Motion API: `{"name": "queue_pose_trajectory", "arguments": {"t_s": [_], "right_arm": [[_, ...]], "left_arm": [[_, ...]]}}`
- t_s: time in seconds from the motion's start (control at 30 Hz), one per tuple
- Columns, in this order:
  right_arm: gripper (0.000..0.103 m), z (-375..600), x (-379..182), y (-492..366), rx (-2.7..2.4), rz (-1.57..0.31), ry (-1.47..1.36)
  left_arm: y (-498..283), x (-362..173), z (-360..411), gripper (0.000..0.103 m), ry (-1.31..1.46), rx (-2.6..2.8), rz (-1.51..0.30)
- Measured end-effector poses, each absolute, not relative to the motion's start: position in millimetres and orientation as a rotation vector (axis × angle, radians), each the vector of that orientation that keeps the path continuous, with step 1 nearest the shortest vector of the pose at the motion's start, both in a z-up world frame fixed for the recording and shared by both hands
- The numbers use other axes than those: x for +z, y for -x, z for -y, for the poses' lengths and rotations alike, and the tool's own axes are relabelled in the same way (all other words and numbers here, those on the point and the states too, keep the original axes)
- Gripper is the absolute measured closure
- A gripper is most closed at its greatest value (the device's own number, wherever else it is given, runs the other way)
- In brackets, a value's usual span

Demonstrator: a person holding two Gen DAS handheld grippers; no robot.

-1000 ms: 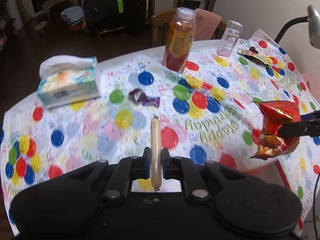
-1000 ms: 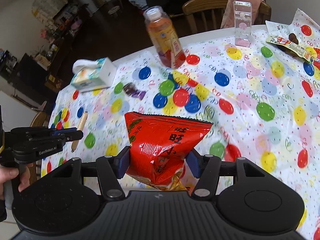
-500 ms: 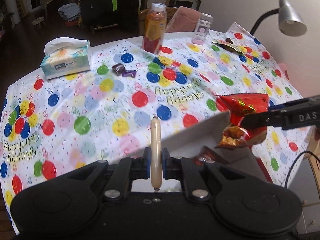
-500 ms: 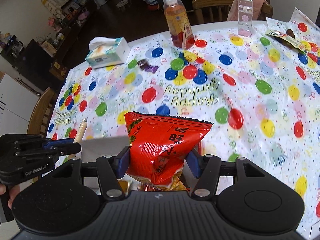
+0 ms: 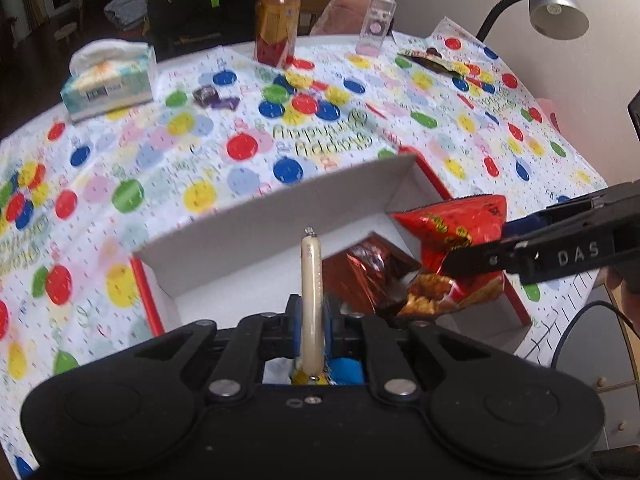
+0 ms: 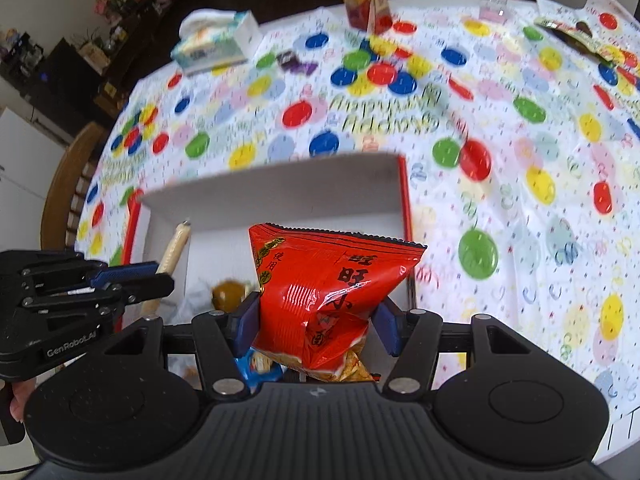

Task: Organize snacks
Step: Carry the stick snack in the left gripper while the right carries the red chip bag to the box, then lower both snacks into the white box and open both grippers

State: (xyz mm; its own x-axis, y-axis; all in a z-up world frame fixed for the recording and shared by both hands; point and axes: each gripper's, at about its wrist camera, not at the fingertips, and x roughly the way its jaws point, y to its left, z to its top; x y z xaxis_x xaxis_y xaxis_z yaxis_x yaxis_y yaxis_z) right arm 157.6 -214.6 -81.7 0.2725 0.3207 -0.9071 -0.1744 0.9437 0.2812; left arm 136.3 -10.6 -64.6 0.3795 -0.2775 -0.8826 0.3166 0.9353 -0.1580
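Snacks are being held by both tongs above a white cardboard box with red outer sides point(image 5: 272, 216), which is sitting on the surface point(image 5: 160, 152) covered with a dotted birthday cloth. The left tongs point(image 5: 311, 322) are gripping a pale sausage stick point(image 5: 311, 292), closed tightly on its lower part, and the stick is standing upright over the left half of the box. The right tongs point(image 6: 316, 322) are squeezing a red snack bag point(image 6: 328, 292) at its middle, and the bag is hanging over the right half of the box point(image 6: 276, 196). Inside the box a dark red foil packet point(image 5: 360, 272) is lying near the bag, and a blue and yellow packet point(image 5: 344, 372) is showing below the left tongs. On the far part of the surface a tissue box point(image 5: 108, 80), a purple candy point(image 5: 214, 98), a juice bottle point(image 5: 278, 24), a clear plastic case point(image 5: 376, 24) and an opened wrapper point(image 5: 436, 60) are lying well apart from the box. A desk lamp point(image 5: 556, 8) is leaning over the right edge.
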Motion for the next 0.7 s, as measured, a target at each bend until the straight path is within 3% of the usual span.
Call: {"name": "queue_pose_trajectory", "arguments": {"t_s": [0.7], "right_arm": [[0.044,199.0,-109.8,-139.3,0.373,-1.334,-0.082]], "left_arm": [[-116.7,-120.2,12.7,0.095,-0.081,-0.315,-1.206]]}}
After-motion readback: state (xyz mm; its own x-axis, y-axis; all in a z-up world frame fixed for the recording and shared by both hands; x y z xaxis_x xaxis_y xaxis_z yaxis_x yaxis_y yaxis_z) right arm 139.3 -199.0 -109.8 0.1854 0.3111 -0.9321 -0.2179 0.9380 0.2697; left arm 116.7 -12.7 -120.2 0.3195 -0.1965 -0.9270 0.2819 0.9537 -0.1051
